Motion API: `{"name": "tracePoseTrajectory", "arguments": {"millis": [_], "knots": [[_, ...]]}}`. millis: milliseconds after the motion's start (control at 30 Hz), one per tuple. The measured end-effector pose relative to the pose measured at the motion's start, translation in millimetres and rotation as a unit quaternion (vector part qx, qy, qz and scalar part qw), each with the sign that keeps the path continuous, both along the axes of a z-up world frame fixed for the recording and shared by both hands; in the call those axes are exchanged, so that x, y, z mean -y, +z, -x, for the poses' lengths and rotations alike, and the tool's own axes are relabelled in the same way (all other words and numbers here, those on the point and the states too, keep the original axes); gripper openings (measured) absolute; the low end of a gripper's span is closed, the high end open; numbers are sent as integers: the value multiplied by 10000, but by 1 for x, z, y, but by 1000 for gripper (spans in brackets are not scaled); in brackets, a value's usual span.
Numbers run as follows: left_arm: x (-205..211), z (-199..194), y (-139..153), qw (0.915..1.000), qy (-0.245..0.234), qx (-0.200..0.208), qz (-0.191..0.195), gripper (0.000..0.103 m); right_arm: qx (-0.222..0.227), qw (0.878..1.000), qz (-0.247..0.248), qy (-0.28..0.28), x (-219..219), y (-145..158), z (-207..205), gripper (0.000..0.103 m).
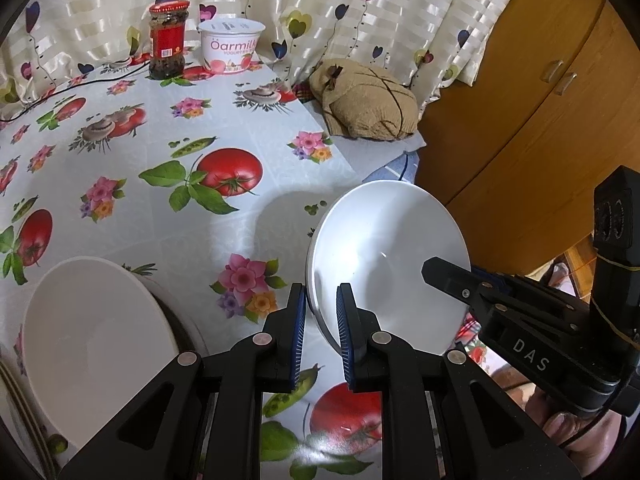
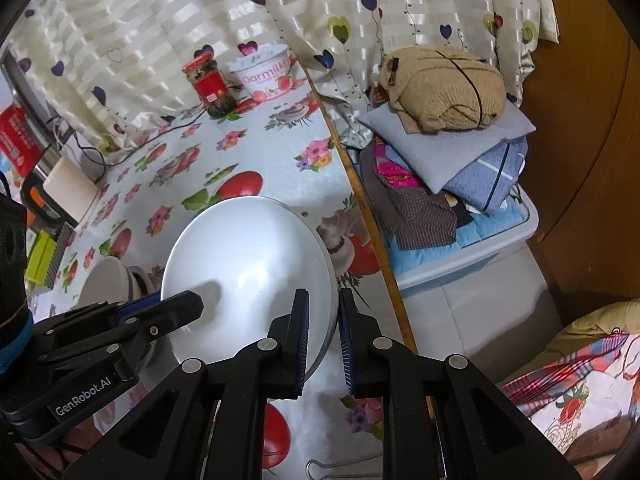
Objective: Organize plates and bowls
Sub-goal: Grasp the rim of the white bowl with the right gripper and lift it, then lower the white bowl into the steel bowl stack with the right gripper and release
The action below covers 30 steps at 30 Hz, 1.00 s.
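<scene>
A white bowl (image 1: 384,256) hangs tilted above the flowered tablecloth (image 1: 168,136), held at opposite rims by both grippers. My left gripper (image 1: 321,332) is shut on its left rim. My right gripper (image 2: 323,334) is shut on its right rim; the bowl fills the middle of the right wrist view (image 2: 248,272). A second white bowl (image 1: 92,336) sits on a stack of dishes at the lower left; it also shows in the right wrist view (image 2: 106,284). The right gripper's body (image 1: 560,320) shows at the right of the left wrist view.
A red-lidded jar (image 1: 168,40) and a yogurt tub (image 1: 232,46) stand at the table's back by the curtain. A tan cushion (image 1: 364,100) and folded clothes (image 2: 448,168) lie on a bin right of the table. A wooden cabinet (image 1: 540,100) stands at the right.
</scene>
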<state>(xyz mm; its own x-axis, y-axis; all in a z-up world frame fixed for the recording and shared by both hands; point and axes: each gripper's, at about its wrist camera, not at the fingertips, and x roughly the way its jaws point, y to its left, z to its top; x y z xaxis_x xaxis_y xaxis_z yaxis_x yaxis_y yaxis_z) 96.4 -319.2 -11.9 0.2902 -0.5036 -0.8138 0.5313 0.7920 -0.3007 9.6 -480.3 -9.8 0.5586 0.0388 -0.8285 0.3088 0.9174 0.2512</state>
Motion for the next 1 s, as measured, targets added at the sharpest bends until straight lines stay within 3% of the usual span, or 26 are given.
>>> {"name": "tracePoseTrajectory", "arguments": {"millis": [1000], "knots": [[-75,19,53,9968,595,382,381,16,492,9968,377,502,-67,67,1,15]]}}
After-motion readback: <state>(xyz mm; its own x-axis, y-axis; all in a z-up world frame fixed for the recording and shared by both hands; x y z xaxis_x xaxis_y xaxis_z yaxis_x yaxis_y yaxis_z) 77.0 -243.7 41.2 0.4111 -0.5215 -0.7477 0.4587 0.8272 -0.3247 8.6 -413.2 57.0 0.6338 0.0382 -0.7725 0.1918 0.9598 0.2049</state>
